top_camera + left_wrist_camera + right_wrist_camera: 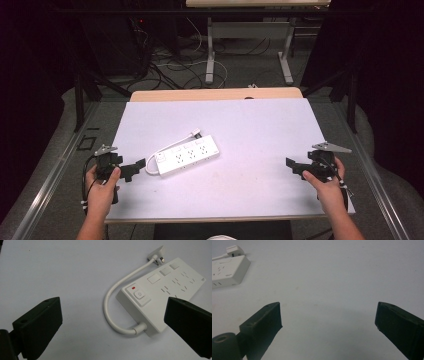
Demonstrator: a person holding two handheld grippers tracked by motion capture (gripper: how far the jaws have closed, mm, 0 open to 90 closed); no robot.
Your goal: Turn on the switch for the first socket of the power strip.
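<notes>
The worktop is a pale sheet laid over a wooden board whose far edge shows beyond the sheet. On it, left of the middle, lies a white power strip, set at a slant with its far end pointing away and to the right. Seen from the left gripper view, the power strip lies face up, with a row of socket holes along its top, three flat square switches beside them, and at its near end a larger power button with a small red mark just above it. A short white cord leaves the near end of the strip, loops out to the strip's left side and runs back along it to a white plug that rests on the sheet just beside the strip's far end; whether the plug touches the strip is hard to tell.

The left gripper sits just beside the near end of the strip, its jaws spread wide and holding nothing, apart from the strip. The right gripper is well apart from the strip, off to its right, also gaping wide with only bare sheet between its jaws. Each gripper is held in a hand at the near edge.
</notes>
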